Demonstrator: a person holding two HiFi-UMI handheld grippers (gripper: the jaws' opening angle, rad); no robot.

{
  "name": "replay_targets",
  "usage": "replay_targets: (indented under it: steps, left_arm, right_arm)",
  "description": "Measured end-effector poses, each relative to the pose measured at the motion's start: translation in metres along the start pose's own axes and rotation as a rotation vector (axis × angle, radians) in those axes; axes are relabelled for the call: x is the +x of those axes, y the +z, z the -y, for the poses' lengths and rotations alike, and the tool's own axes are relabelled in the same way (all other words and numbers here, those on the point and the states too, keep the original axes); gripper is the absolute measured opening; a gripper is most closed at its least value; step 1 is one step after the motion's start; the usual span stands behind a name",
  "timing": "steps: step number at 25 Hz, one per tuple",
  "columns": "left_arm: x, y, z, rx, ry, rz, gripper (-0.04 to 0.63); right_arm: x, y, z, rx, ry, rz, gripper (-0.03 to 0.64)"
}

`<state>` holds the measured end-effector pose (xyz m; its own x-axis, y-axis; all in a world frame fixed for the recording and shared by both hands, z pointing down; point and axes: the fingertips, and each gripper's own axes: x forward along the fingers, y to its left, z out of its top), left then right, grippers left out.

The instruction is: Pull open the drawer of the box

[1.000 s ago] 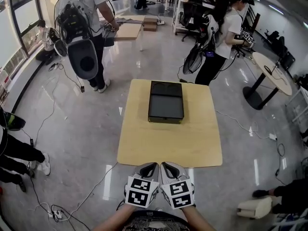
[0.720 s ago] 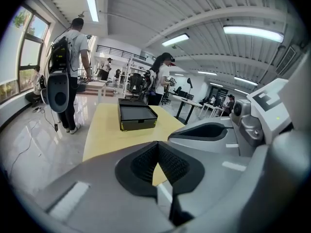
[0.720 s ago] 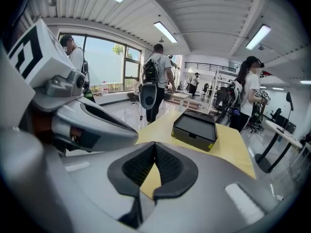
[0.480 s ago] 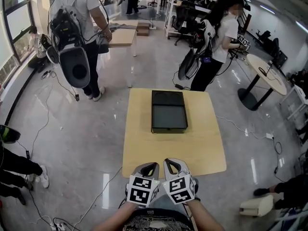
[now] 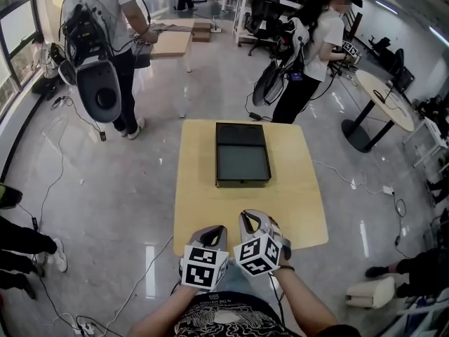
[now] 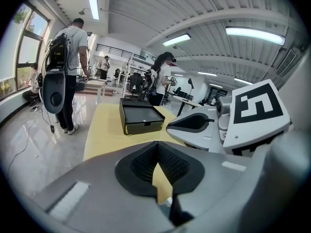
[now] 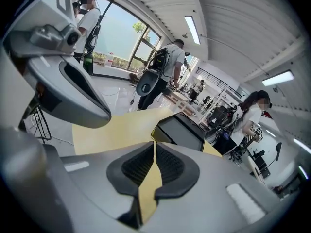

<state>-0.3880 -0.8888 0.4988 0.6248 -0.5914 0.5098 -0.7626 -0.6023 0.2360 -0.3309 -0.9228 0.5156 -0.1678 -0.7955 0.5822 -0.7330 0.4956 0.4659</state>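
A black box (image 5: 241,154) with a recessed top lies on the far half of the yellow table (image 5: 210,209), its front face toward me. I cannot tell how far its drawer stands out. The box also shows in the left gripper view (image 6: 141,118) and the right gripper view (image 7: 182,130), well ahead of both grippers. My left gripper (image 5: 214,233) and right gripper (image 5: 249,220) hang side by side at the table's near edge, far from the box. Both are shut with nothing between the pads: the left gripper (image 6: 156,147) and the right gripper (image 7: 154,145).
A person with a backpack (image 5: 105,48) stands at the back left, and another person in a white shirt (image 5: 316,41) behind the table's far right corner. A round table (image 5: 382,93) is at the right, a wooden table (image 5: 168,41) at the back, and cables (image 5: 63,188) on the floor.
The right gripper has moved a little forward and up over the table's near edge. The left gripper stays lower and nearer me. The box has not moved on the table.
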Motion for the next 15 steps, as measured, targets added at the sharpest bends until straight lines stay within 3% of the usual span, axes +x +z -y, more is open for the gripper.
replay_targets:
  steps: [8, 15]
  left_arm:
    - [0.133, 0.055, -0.021, -0.024, 0.03, 0.015, 0.02]
    - [0.267, 0.103, -0.086, -0.038, 0.041, 0.004, 0.02]
  right_arm:
    - [0.114, -0.041, 0.101, -0.144, 0.005, -0.038, 0.03]
    - [0.26, -0.062, 0.19, -0.181, -0.018, -0.069, 0.046]
